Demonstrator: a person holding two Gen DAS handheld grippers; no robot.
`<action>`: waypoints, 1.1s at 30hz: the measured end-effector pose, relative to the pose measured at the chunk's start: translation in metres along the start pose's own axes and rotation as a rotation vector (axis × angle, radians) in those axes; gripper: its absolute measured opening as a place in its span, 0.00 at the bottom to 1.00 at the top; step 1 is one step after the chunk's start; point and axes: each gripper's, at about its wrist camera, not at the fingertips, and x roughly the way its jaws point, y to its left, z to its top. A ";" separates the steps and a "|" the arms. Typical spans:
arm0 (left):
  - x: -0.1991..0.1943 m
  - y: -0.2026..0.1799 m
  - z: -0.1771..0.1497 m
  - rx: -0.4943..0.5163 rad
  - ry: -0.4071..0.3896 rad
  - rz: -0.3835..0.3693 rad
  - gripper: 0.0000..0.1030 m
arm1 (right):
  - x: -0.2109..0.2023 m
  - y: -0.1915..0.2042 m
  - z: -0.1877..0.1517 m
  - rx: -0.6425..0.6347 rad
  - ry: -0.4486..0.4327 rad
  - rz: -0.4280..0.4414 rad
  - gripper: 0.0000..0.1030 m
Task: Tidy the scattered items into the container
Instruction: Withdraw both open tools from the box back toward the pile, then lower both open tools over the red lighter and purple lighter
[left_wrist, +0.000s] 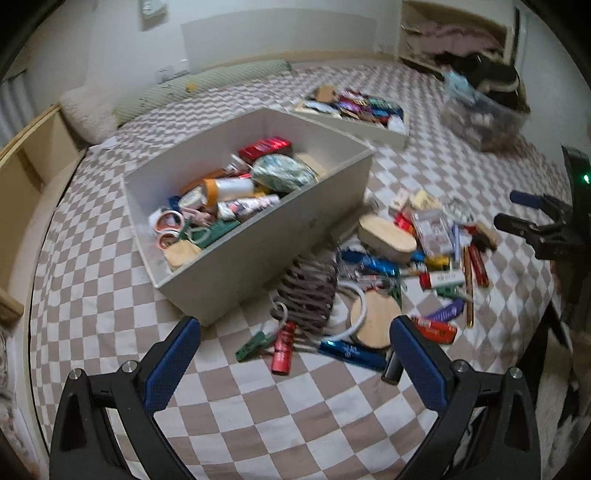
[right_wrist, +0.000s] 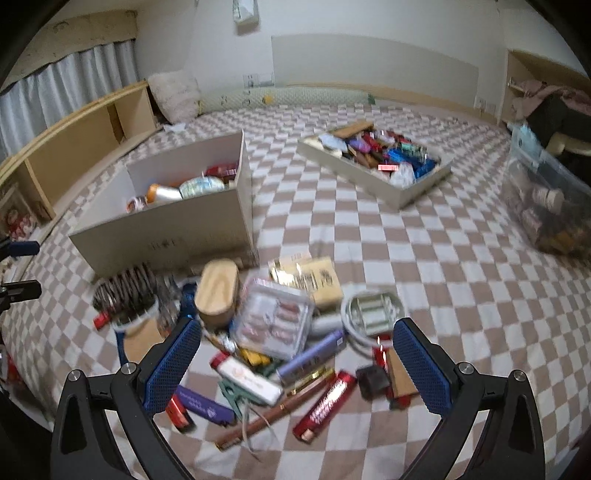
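Observation:
A white open box (left_wrist: 266, 251), partly filled with tubes, tape rolls and packets, stands on the checkered bedspread. To its right lies a scattered pile: a dark woven piece (left_wrist: 308, 295), a round wooden disc (left_wrist: 375, 319), a red tube (left_wrist: 282, 347), a green clip (left_wrist: 253, 345) and an oval wooden box (left_wrist: 388, 234). My left gripper (left_wrist: 295, 354) hangs open just above the near end of the pile, holding nothing. My right gripper (right_wrist: 297, 362) is open over a clear plastic case (right_wrist: 275, 321), a white tube (right_wrist: 251, 380) and a red bar (right_wrist: 327, 404). The box (right_wrist: 166, 236) is behind them on the left.
A shallow tray (right_wrist: 417, 192) full of small items lies further back. A clear plastic bin (right_wrist: 546, 206) stands at the right. A wooden shelf (right_wrist: 74, 147) runs along the left edge, with a pillow (left_wrist: 88, 110) and a green bolster (left_wrist: 192, 81) at the wall.

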 end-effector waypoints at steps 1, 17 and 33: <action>0.004 -0.003 -0.002 0.009 0.013 -0.005 1.00 | 0.003 -0.002 -0.005 0.005 0.014 0.003 1.00; 0.066 -0.055 -0.039 0.171 0.208 -0.004 1.00 | 0.045 0.005 -0.053 0.027 0.155 -0.001 1.00; 0.114 -0.070 -0.079 0.228 0.339 -0.030 1.00 | 0.087 0.072 -0.062 -0.191 0.205 -0.093 1.00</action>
